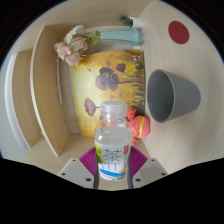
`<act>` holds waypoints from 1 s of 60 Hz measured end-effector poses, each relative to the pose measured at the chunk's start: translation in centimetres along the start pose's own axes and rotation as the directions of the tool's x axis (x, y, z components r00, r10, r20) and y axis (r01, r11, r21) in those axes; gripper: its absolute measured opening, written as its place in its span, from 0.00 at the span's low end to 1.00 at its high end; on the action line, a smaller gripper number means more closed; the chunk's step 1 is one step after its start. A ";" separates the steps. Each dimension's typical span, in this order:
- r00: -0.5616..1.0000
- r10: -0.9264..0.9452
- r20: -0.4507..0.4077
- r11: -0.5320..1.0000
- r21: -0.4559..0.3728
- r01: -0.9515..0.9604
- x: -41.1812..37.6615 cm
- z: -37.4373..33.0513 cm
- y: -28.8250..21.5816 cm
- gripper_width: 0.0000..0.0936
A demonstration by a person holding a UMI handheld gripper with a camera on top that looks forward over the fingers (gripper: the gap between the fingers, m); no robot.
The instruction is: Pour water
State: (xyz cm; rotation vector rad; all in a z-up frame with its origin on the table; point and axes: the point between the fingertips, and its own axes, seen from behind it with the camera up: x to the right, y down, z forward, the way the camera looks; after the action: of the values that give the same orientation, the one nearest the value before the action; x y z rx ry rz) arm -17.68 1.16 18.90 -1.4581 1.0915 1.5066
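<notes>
The hand-held gripper (pixel 113 170) is clamping a clear plastic water bottle with a white cap and a white, purple and green label (pixel 112 145), both magenta pads (pixel 139 160) pressing against its lower sides. The bottle is standing upright between the fingers, and its base is hidden below them, so whether it is resting on the pale wooden counter (pixel 195 75) cannot be told. Beyond it to the right, a grey plastic cup (pixel 171 94) is lying tipped on its side, its mouth facing right. A small red and yellow object (pixel 139 126), partly covered by the bottle, is sitting just beside the bottle; its shape is hard to make out. Behind, a yellow cloth printed with dark flowers (pixel 108 75) is spreading out, and a red round disc (pixel 178 31) is lying farther off on the counter.
</notes>
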 end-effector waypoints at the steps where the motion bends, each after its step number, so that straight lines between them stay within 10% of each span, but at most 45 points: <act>1: 1.000 0.026 0.004 1.000 0.006 -0.026 -0.1 0.0 -0.3 0.42; 19: 0.855 0.509 0.095 0.852 0.086 -0.517 -0.5 -0.1 -4.7 0.42; 38: 0.788 0.607 0.107 0.781 0.104 -0.616 -0.5 0.1 -5.1 0.42; 52: 0.999 -0.004 0.039 1.000 0.014 0.003 -7.1 0.5 -4.6 0.44; 60: 0.792 -0.609 -0.053 0.793 -0.051 0.607 -9.5 -0.2 -7.0 0.45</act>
State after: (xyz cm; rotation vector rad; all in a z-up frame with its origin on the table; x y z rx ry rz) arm -10.54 3.78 27.85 -1.6816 0.5371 1.0143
